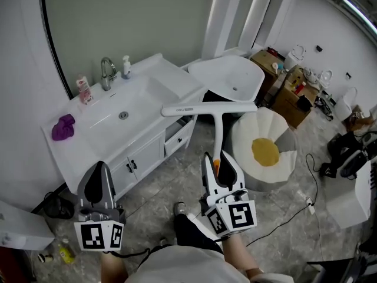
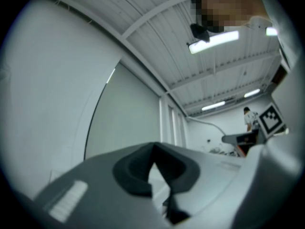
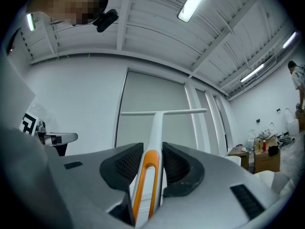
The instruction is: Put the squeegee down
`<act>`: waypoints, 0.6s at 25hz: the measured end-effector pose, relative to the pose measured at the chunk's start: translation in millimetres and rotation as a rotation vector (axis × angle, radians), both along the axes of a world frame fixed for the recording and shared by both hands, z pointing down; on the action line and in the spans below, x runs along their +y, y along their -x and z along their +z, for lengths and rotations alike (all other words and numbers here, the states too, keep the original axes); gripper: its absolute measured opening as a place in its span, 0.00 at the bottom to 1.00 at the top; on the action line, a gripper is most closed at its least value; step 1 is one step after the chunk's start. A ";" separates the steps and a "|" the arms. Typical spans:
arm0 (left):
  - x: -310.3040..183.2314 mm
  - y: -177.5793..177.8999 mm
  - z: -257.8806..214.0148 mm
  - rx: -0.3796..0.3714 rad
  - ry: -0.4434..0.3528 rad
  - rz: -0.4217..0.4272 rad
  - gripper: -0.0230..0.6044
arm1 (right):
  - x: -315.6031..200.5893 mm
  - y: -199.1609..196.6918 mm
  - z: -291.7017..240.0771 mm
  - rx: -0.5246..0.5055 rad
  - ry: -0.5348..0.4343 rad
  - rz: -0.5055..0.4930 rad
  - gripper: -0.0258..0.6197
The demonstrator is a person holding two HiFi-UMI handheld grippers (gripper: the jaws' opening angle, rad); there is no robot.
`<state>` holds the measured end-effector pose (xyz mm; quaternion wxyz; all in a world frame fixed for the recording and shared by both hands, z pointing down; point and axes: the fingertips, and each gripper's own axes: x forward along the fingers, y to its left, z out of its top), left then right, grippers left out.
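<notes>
A white T-shaped squeegee (image 1: 210,108) with an orange insert in its handle stands upright in the air in front of the vanity, its blade level at the top. My right gripper (image 1: 221,161) is shut on the lower handle. In the right gripper view the handle (image 3: 151,173) sits between the two dark pads, and the blade (image 3: 159,112) crosses high in front of a grey wall panel. My left gripper (image 1: 100,167) is held low at the left, apart from the squeegee, with its jaws together and nothing in them. In its own view the left gripper (image 2: 153,168) points up at the wall and ceiling.
A white vanity (image 1: 147,135) with a sink, a faucet (image 1: 106,72), a small bottle (image 1: 83,89) and a purple cloth (image 1: 63,127) stands ahead at the left. A loose white basin (image 1: 230,78), an egg-shaped cushion (image 1: 265,149), cardboard boxes (image 1: 291,96) and a floor cable (image 1: 294,217) lie to the right.
</notes>
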<state>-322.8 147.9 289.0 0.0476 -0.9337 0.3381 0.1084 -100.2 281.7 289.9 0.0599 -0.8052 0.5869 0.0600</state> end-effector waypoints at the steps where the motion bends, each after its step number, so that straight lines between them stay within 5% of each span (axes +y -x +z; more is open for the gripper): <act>1: -7.3 -3.7 -0.5 0.001 -0.002 -0.007 0.05 | -8.3 -4.9 0.3 0.002 -0.001 -0.005 0.23; 15: -97.5 -97.8 -26.6 0.040 -0.046 -0.089 0.05 | -123.8 -110.3 -17.7 0.023 -0.023 -0.105 0.23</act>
